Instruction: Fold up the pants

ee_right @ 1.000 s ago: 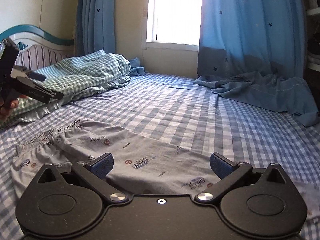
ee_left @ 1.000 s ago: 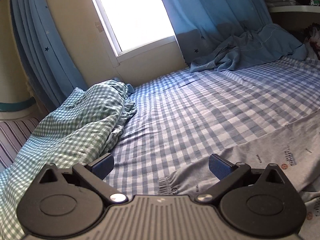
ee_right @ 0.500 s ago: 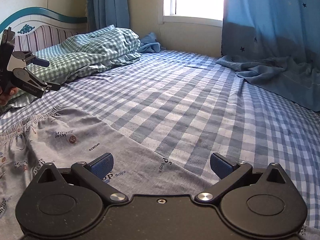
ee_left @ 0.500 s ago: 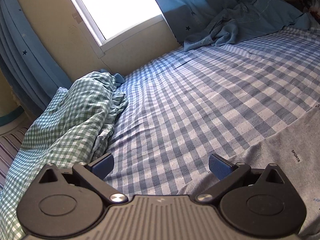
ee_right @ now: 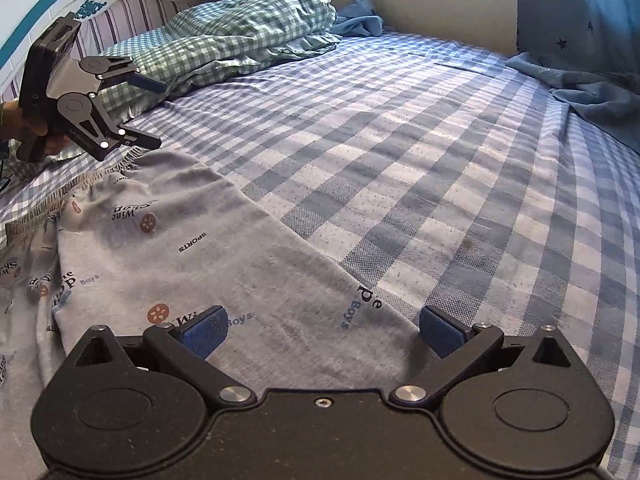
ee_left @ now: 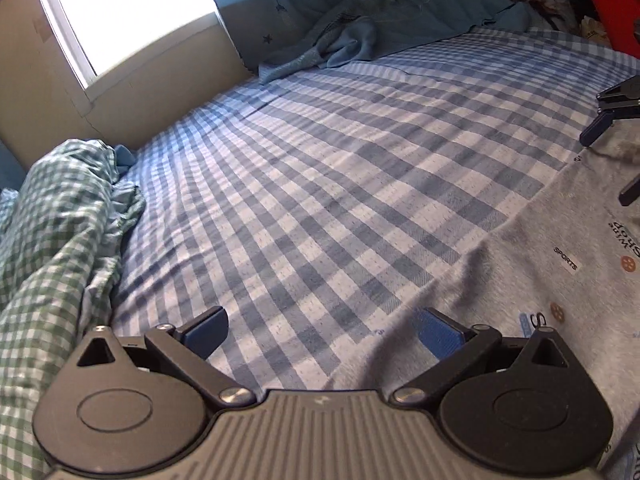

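Grey printed pants (ee_right: 180,256) lie flat on the checked bed, with the gathered waistband (ee_right: 60,196) at the left. My right gripper (ee_right: 324,332) hovers open, low over the leg's far edge, with nothing between its blue pads. My left gripper (ee_right: 154,114), held by a hand, is open just above the waistband corner. In the left wrist view the left gripper (ee_left: 324,332) straddles the edge of the pants (ee_left: 560,260), its right pad over the cloth. The open right gripper (ee_left: 608,164) shows at the far right edge.
A blue-and-white checked sheet (ee_right: 440,160) covers the bed. A green checked pillow and quilt (ee_right: 240,36) lie by the striped headboard (ee_right: 120,20). A crumpled blue blanket (ee_left: 380,32) sits under the star curtain (ee_right: 580,8) by the window wall.
Both grippers have come down and closer to the pants. The left one moved toward the waistband corner, the right one toward the leg's edge. Both stayed open.
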